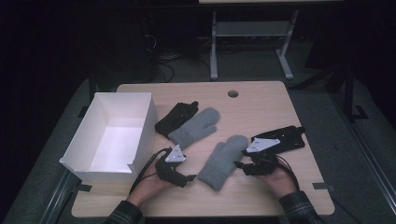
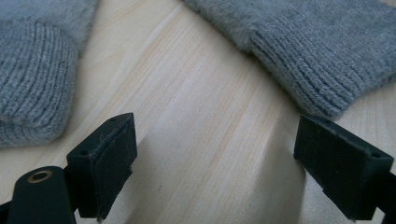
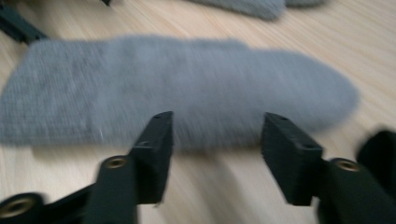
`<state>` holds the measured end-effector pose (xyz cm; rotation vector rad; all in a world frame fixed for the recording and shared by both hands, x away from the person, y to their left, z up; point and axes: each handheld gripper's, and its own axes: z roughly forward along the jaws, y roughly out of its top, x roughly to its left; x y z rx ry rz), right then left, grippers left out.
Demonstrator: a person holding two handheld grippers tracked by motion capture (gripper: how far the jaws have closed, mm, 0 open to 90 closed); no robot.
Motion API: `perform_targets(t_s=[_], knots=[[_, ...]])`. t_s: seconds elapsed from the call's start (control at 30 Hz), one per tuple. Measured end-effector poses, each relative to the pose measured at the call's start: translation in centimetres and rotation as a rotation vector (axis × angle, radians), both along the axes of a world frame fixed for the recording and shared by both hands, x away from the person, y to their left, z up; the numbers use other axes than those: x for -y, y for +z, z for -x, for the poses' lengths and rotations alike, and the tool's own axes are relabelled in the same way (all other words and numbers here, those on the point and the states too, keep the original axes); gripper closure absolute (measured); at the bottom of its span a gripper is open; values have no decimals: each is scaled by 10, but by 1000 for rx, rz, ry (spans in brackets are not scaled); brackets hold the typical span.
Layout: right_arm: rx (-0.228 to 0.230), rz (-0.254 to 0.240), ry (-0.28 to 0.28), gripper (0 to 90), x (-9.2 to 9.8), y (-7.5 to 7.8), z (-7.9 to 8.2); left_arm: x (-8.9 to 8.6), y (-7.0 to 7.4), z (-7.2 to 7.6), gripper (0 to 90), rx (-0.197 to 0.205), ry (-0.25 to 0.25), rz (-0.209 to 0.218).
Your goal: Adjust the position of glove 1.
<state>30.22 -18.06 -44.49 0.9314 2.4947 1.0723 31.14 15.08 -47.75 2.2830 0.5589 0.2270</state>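
Right hand-held gripper (image 3: 215, 140) — jaws parted, empty — just beside grey mitten (image 3: 187, 88).

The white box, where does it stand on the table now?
In the high view, the white box stands at the table's left edge, beside the black glove and far grey mitten.

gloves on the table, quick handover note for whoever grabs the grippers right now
Left gripper: open, nothing between its jaws, low over bare wood between the two mitten cuffs.
Right gripper: open, holding nothing, aimed at the near grey mitten.
Far grey mitten overlaps a black glove beside the white box. A second black glove lies by the right hand.
Done: nothing in the box.
Left: probably all four pieces still need boxing; the near mitten looks the likeliest first.
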Motion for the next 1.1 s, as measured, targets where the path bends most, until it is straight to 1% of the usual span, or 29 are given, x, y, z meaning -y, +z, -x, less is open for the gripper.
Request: perform_targets(t_s=[0.03,0.07,0.1,0.13,0.17,0.2,0.23,0.27,0.3,0.33,0.37,0.4,0.47,0.57,0.63,0.67,0.7,0.77,0.8,0.83,0.87,0.9,0.93,0.97,1.03,1.07,1.1], knots=[[8,-2,-7,368,6,-2,3,0,0,0,126,0,0,0],[8,-2,-7,368,6,-2,3,0,0,0,126,-1,3,-1],[13,4,-14,346,12,-5,5,0,1,0,134,-5,12,-9],[2,10,-22,320,17,-8,8,0,2,-1,145,-13,25,-16],[7,19,-23,306,22,-11,10,1,4,-2,149,-22,39,-26],[-7,22,-28,307,27,-15,13,1,6,-4,188,-27,48,-35],[-17,23,-29,301,32,-18,14,2,8,-5,223,-36,57,-33],[-22,15,-44,296,37,-21,16,3,11,-8,234,-43,65,-5],[-18,18,-45,289,40,-23,17,3,13,-9,243,-53,67,18],[-18,18,-45,289,40,-23,17,3,13,-9,253,-53,67,18],[-14,21,-48,283,41,-24,17,5,16,-12,253,-59,70,37],[-5,29,-48,281,42,-25,18,7,18,-14,260,-58,72,53],[-6,31,-48,272,42,-26,17,12,22,-18,271,-49,69,46],[-9,38,-38,270,40,-29,17,21,27,-25,301,-57,62,59],[-11,22,-31,269,40,-30,17,28,30,-29,329,-60,53,58],[-18,7,-30,268,41,-31,17,33,33,-33,338,-70,57,71],[-18,7,-30,268,41,-31,17,33,33,-33,340,-70,57,71],[-34,-15,-28,258,42,-33,16,39,34,-37,340,-68,60,74],[-27,-19,-24,255,42,-33,15,43,34,-39,349,-77,63,83],[-19,-29,-20,250,42,-35,15,51,34,-42,365,-78,58,70],[-19,-29,-20,250,42,-35,15,51,34,-42,373,-78,58,70],[-8,-38,-13,247,43,-36,15,57,33,-46,396,-88,61,70],[-8,-38,-13,247,43,-36,15,57,33,-46,408,-88,61,70],[-9,-37,-13,246,43,-36,15,60,32,-48,425,-87,65,77],[-9,-37,-12,245,43,-36,15,65,30,-51,438,-105,55,76],[-9,-37,-12,245,43,-36,15,68,28,-51,443,-118,61,90],[-9,-37,-12,244,43,-36,15,70,27,-51,451,-124,53,85]])
